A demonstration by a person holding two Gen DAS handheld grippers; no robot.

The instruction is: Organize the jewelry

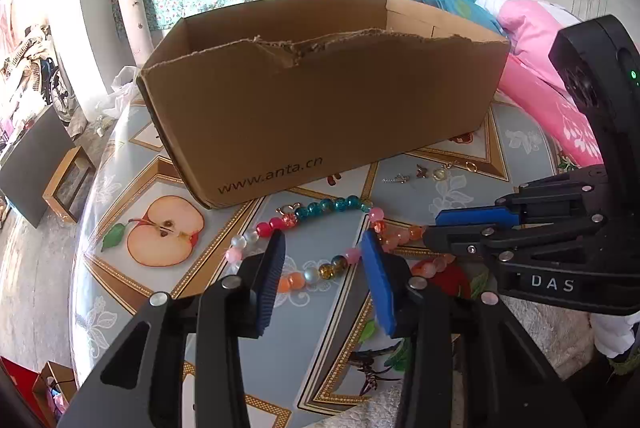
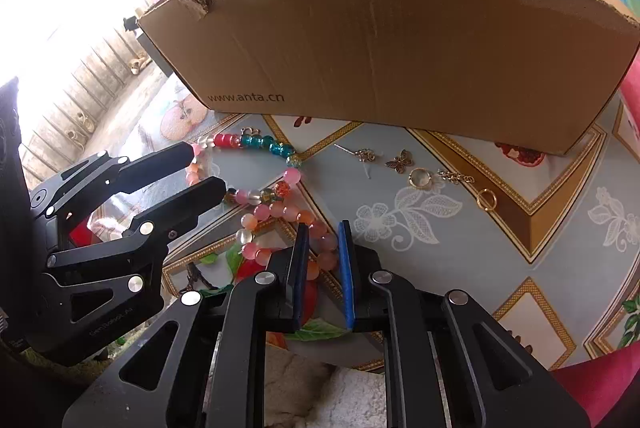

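A necklace of teal, red, pink and orange beads lies looped on the patterned table in front of a cardboard box. My left gripper stands over the loop's left part; a run of beads crosses between its pads, which stand apart. My right gripper has its blue pads closed in on pink and orange beads at the loop's right part. To the right lie a butterfly charm, a stone ring and a gold ring.
The box has a torn front rim and stands close behind the jewelry. A short chain and a small silver pin lie near the rings. Pink and blue bedding is piled past the table's right edge. The floor drops away on the left.
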